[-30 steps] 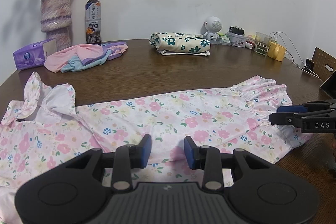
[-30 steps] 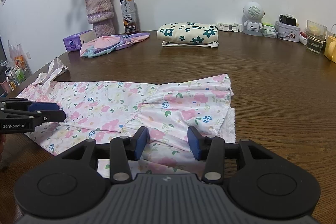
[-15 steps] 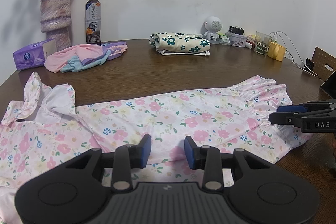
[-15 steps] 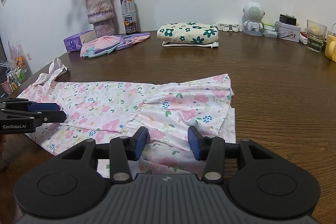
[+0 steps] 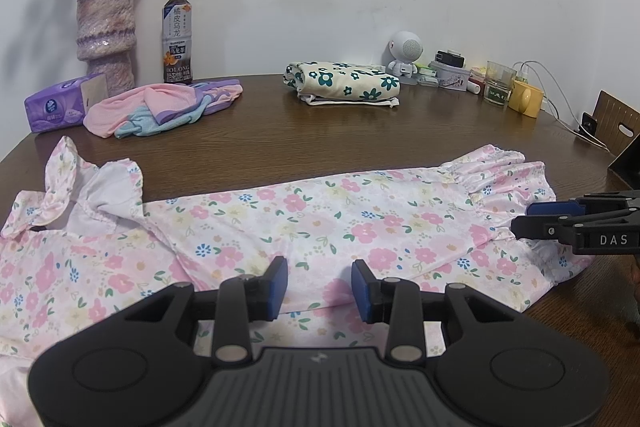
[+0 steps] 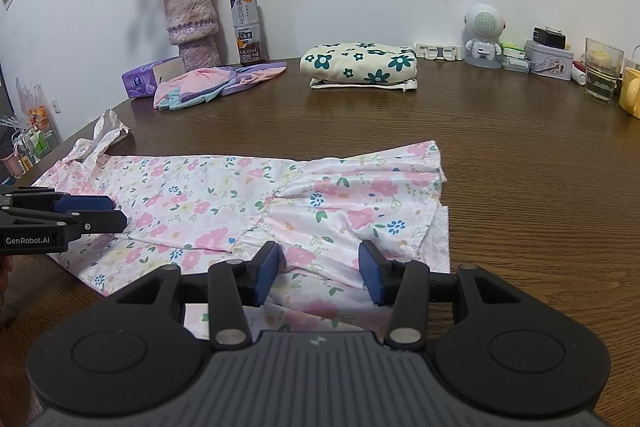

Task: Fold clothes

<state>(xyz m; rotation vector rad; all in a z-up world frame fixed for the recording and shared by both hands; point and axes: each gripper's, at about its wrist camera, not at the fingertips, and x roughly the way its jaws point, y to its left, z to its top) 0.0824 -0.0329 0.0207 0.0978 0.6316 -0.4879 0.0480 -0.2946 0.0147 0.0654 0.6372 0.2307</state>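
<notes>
A pink floral dress lies flat lengthwise on the brown table, ruffled sleeves at the left, skirt hem at the right; it also shows in the right wrist view. My left gripper is open and empty, low over the dress's near edge at mid-length. My right gripper is open and empty over the skirt's near edge. Each gripper shows side-on in the other's view: the right one by the hem, the left one near the bodice.
At the back stand a folded cream floral garment, a pink, blue and purple clothes pile, a tissue pack, a vase, a bottle, a small robot figure, a glass and a yellow mug.
</notes>
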